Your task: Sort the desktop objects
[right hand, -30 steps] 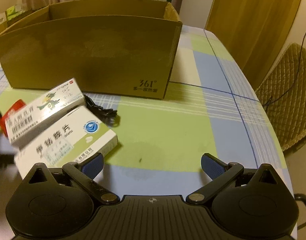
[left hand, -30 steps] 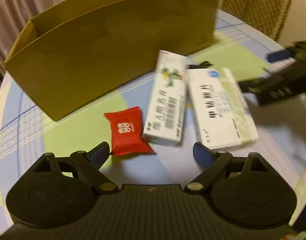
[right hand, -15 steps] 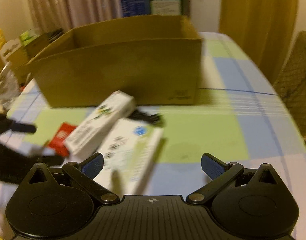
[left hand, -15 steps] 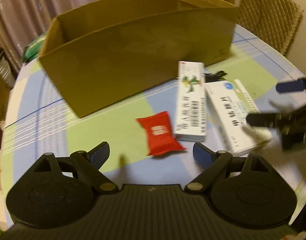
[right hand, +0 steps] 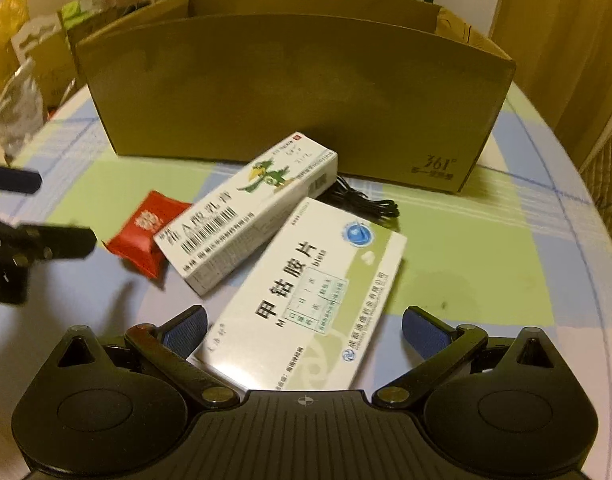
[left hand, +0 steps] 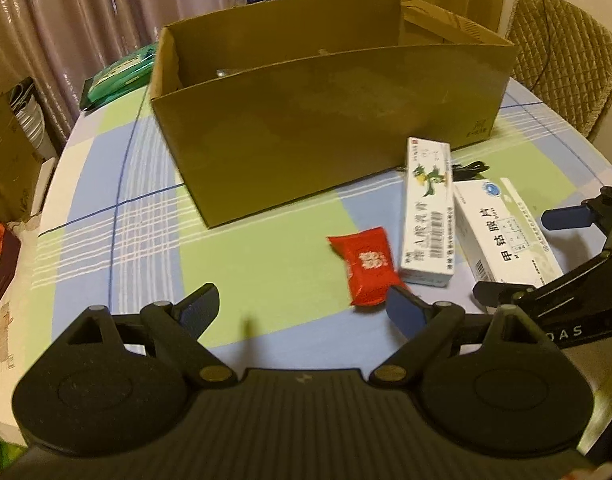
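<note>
An open brown cardboard box (left hand: 333,120) (right hand: 298,92) stands at the back of the table. In front of it lie a red candy packet (left hand: 365,264) (right hand: 146,236), a long white carton with a green dragon (left hand: 427,208) (right hand: 250,212), and a wide white-and-green medicine box (left hand: 505,232) (right hand: 306,300). A black cable (right hand: 361,204) lies behind them. My left gripper (left hand: 302,306) (right hand: 38,208) is open and empty, the red packet just beyond its right fingertip. My right gripper (right hand: 304,324) (left hand: 533,254) is open, with the medicine box between its fingers and neither pad pressing.
The round table carries a blue, green and white checked cloth (left hand: 146,220). A quilted chair (left hand: 561,60) stands at the back right. A green packet (left hand: 118,76) lies at the back left edge. Bags and cartons (right hand: 14,108) crowd the floor to the left.
The right gripper has moved left until the wide medicine box sits between its fingers. The left gripper has drawn back and to the left, so the box's inside shows.
</note>
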### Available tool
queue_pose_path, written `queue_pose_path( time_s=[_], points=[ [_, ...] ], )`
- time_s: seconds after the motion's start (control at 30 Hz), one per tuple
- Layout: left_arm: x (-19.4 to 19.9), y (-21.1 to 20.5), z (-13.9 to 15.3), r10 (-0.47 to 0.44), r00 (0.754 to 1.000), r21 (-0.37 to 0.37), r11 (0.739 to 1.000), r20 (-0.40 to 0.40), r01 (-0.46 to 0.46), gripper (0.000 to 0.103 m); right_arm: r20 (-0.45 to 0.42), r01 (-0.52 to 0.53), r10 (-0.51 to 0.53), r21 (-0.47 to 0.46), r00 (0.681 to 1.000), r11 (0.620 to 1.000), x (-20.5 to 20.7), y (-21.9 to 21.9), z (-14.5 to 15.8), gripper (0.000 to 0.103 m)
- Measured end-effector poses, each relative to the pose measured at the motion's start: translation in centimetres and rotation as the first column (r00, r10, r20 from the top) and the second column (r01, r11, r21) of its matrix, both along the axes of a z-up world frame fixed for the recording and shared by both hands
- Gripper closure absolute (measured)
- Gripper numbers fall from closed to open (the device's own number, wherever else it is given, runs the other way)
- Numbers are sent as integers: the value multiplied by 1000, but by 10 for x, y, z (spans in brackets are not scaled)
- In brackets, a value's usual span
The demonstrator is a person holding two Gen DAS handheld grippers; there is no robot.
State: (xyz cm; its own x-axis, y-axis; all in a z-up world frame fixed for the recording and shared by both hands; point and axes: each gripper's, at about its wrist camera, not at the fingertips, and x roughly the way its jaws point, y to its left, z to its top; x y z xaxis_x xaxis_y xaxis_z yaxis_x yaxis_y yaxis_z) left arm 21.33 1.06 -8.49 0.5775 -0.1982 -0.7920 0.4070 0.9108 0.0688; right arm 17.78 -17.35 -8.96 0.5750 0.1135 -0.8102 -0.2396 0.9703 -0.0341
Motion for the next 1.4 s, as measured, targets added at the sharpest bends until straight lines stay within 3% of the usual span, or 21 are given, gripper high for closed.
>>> queue_pose_path(
  time_s=[0.07,0.1,0.17,0.43,0.5,0.57,0.8,0.97,1.2,1.4],
  points=[
    [0,-6,-1,-17,1000,-4,1000,1,17,15,4,16,-16,-3,1000,1000,-2,-10,2,6],
    [0,-11,-1,-30,1000,-6,1000,2,30,15,5,18,-17,-3,1000,1000,-4,-15,3,20],
    [0,-18,-1,-46,999,-13,999,3,46,15,-6,30,-30,-3,1000,1000,-5,-26,4,35],
    [6,-56,2,-125,991,-57,990,44,128,17,14,107,-107,11,994,994,-7,-64,10,35],
    [9,-67,2,-155,987,-64,985,51,158,23,17,122,-123,18,992,992,-7,-70,10,35],
    [13,-77,-2,-187,981,-56,980,48,190,36,15,129,-130,26,991,991,-6,-77,10,35],
    [24,-101,-22,-235,972,-15,972,20,236,47,2,139,-139,58,990,989,-4,-90,6,35],
    [31,-107,-32,-237,972,7,972,13,237,70,4,137,-138,68,990,988,-1,-90,5,35],
    [9,-100,-27,-182,980,-31,983,-79,180,70,10,105,-106,103,994,989,-7,-85,14,35],
    [-29,-88,-27,-148,981,-26,989,-126,146,70,5,79,-80,75,997,994,-29,-82,15,35]
  ],
)
